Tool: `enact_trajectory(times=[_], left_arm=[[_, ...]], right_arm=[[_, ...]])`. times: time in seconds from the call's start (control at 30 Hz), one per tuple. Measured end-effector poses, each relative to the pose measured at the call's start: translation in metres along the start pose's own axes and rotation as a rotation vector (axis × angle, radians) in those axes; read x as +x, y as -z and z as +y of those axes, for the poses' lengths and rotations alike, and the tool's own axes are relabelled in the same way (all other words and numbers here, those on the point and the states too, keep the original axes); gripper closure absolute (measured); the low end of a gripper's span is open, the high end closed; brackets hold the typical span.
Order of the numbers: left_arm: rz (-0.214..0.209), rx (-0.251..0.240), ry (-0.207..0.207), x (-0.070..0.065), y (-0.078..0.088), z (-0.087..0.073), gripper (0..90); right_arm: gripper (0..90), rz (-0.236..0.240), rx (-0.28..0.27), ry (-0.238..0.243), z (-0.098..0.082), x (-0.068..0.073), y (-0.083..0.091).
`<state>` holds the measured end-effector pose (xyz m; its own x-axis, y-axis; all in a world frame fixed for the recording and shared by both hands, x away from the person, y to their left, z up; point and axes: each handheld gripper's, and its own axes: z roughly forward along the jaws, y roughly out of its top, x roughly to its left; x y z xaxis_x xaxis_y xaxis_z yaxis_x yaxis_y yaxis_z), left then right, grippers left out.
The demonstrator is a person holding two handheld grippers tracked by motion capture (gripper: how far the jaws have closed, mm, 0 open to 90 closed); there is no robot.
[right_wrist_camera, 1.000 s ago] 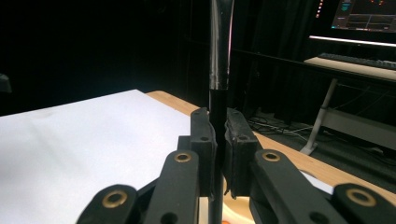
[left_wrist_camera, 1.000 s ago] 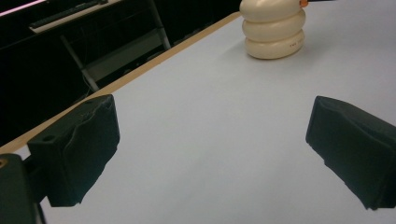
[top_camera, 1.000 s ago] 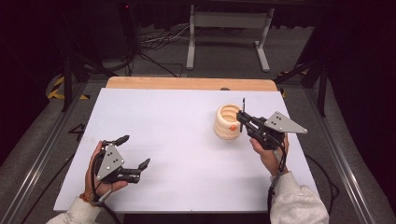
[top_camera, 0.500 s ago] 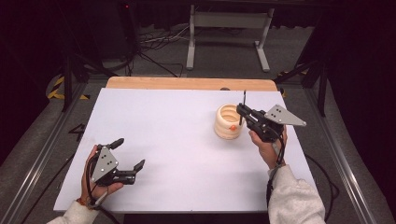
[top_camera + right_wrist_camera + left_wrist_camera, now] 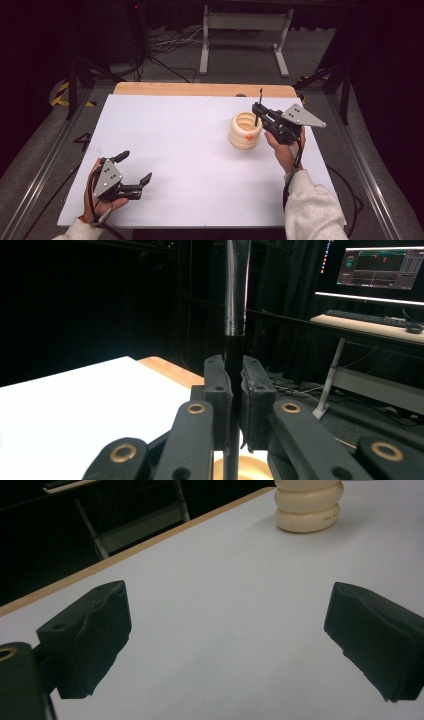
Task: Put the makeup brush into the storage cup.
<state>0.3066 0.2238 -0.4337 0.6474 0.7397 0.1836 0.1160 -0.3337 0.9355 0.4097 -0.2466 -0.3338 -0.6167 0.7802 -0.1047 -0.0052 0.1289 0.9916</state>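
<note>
Cream pot: a round, ribbed holder (image 5: 245, 131) stands on the white table (image 5: 185, 145), toward the right side. It has a small orange spot on its front. In the left gripper view it (image 5: 308, 507) sits far off at the top.
Black stick: a thin dark pen or brush (image 5: 259, 106) stands straight up, its lower end over the mouth of the pot. In the right gripper view it (image 5: 235, 300) rises tall between the two jaws.
Right gripper: it (image 5: 259, 111) is squeezed tight on the black stick, just beside the pot's right edge. A hand (image 5: 283, 150) holds it from behind.
Left gripper: it (image 5: 134, 167) is wide open with nothing in it. It sits low over the near left part of the table, well apart from the pot.
Table edge: a wooden strip (image 5: 200, 89) runs along the far side.
</note>
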Motion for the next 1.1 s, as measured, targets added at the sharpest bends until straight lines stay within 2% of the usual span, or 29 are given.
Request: enact_trajectory(times=[0.23,0.6,0.7,0.8,1.0,1.03,1.1], left_arm=[[0.000,0.002,0.012,0.002,0.005,-0.004,5.7],[-0.014,-0.010,0.026,0.003,0.006,-0.006,5.4],[-0.003,-0.018,0.030,0.003,0.006,-0.007,5.3],[-0.004,-0.025,0.026,0.002,0.006,-0.007,5.5],[0.000,-0.030,0.028,0.002,0.006,-0.007,5.3],[0.000,-0.032,0.029,0.002,0.006,-0.007,5.3],[-0.002,-0.031,0.028,0.002,0.006,-0.007,5.0]], right_arm=[[84.3,-0.003,-0.012,0.010,0.005,-0.004,-0.010],[84.3,-0.010,-0.023,-0.008,0.006,-0.010,-0.023],[84.3,-0.017,-0.017,0.004,0.005,-0.010,-0.025],[84.3,-0.016,-0.021,-0.021,0.000,-0.013,-0.028],[84.3,-0.021,-0.013,-0.038,-0.006,-0.016,-0.032],[84.3,-0.021,-0.013,-0.029,-0.007,-0.018,-0.032],[84.3,-0.023,-0.014,-0.047,-0.009,-0.019,-0.034]])
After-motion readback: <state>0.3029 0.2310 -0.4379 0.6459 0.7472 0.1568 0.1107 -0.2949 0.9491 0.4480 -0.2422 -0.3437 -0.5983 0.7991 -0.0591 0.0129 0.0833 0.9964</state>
